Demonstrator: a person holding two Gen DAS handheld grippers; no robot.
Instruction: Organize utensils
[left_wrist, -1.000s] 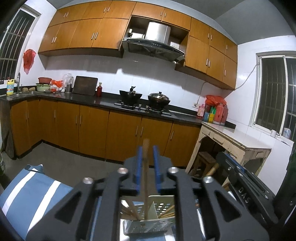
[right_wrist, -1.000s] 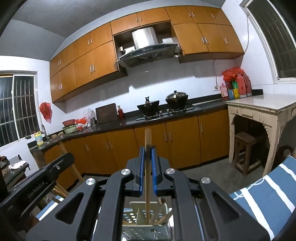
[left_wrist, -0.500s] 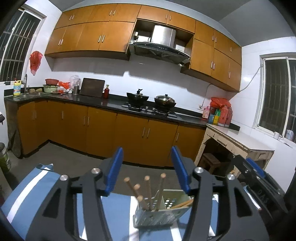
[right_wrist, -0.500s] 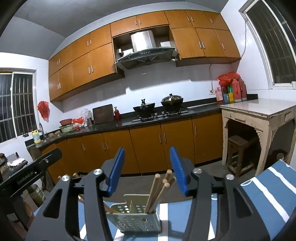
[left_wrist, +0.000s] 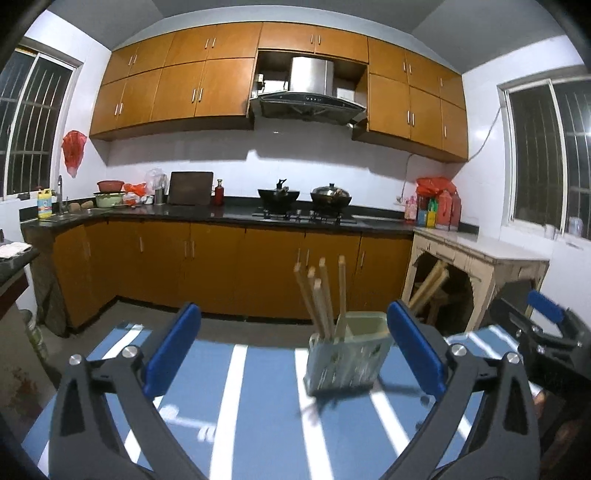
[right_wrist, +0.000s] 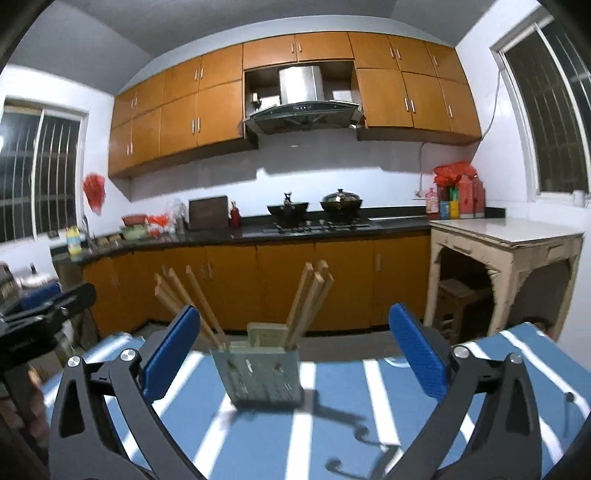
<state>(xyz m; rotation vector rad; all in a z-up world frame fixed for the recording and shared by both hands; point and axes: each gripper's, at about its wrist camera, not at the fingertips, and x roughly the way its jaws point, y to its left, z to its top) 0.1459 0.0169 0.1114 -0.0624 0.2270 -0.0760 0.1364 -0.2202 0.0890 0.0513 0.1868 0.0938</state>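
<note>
A pale green perforated utensil holder (left_wrist: 345, 356) stands on the blue-and-white striped tablecloth (left_wrist: 266, 413). Several wooden chopsticks (left_wrist: 321, 295) stand upright in it. In the right wrist view the holder (right_wrist: 260, 369) shows chopsticks in two bunches, one leaning left (right_wrist: 184, 299) and one leaning right (right_wrist: 310, 299). My left gripper (left_wrist: 293, 350) is open and empty, back from the holder. My right gripper (right_wrist: 293, 350) is open and empty, also back from it. Each gripper shows at the edge of the other's view.
The table's far edge lies just behind the holder. Beyond it are orange kitchen cabinets (left_wrist: 221, 269), a black counter with a stove and pots (left_wrist: 306, 199), and a white side table (right_wrist: 506, 240) at the right with a wooden stool under it.
Both grippers were shut on chopsticks over the holder. They opened, left the chopsticks standing in it, and drew back and up from the holder.
</note>
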